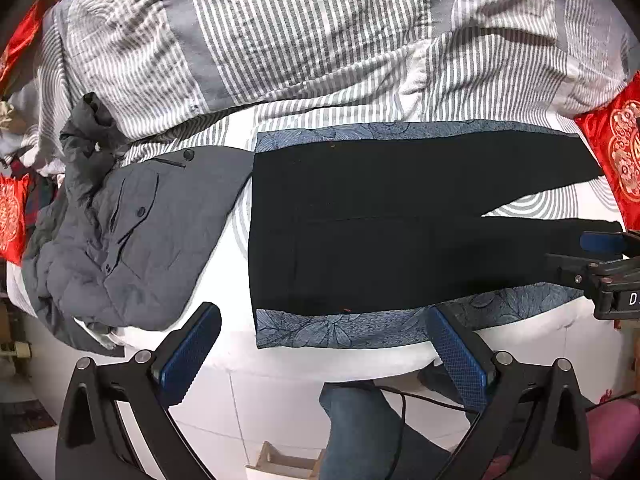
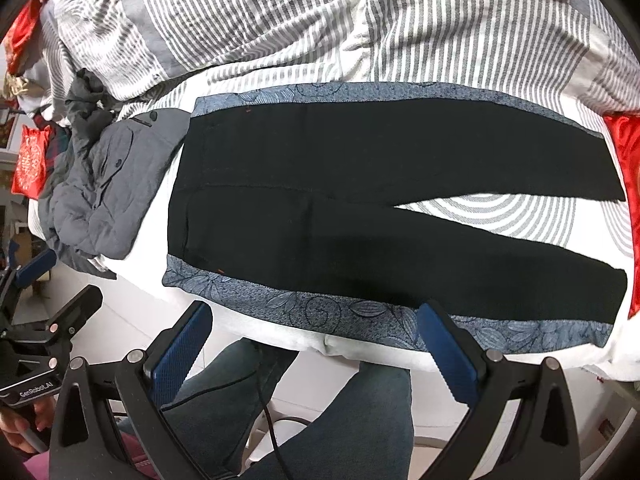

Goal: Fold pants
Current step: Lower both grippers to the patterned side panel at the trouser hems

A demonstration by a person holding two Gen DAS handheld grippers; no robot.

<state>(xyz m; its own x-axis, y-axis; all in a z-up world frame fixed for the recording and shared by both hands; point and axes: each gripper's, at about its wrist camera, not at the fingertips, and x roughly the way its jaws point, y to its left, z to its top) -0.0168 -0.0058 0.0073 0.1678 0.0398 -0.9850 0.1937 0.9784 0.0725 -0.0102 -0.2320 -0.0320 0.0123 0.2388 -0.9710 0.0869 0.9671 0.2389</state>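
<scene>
Striped grey-and-white bedding (image 1: 280, 40) fills the top half of both wrist views, bunched into a heap along the far side of the bed. Below it, mid-frame, I see the black pants (image 1: 380, 220) laid out flat on a blue floral cloth (image 1: 340, 332), waistband toward frame left, the two legs splitting apart toward frame right with a wedge of ring-patterned sheet showing between them. Blue cloth shows as a band along the upper and lower edges of the pants.

Left of the pants, a crumpled grey garment (image 1: 120, 240) with dark buttons, its edge just touching the blue cloth's upper left corner. Red embroidered cushions (image 1: 616, 148) sit at the right edge, and more red at the left.

My left gripper (image 1: 324, 356) sits at lower centre of its view, jaws spread wide, nothing between the blue pads, hovering off the near edge of the bed. My right gripper (image 2: 316, 352) looks the same in its own view: wide apart, holding nothing, near the cloth's lower border. It also shows at the right edge of the left view, close by the nearer pant leg.

Jeans-clad legs (image 2: 360, 412) of the person and a black cable (image 2: 268, 420) appear at the bottom.
</scene>
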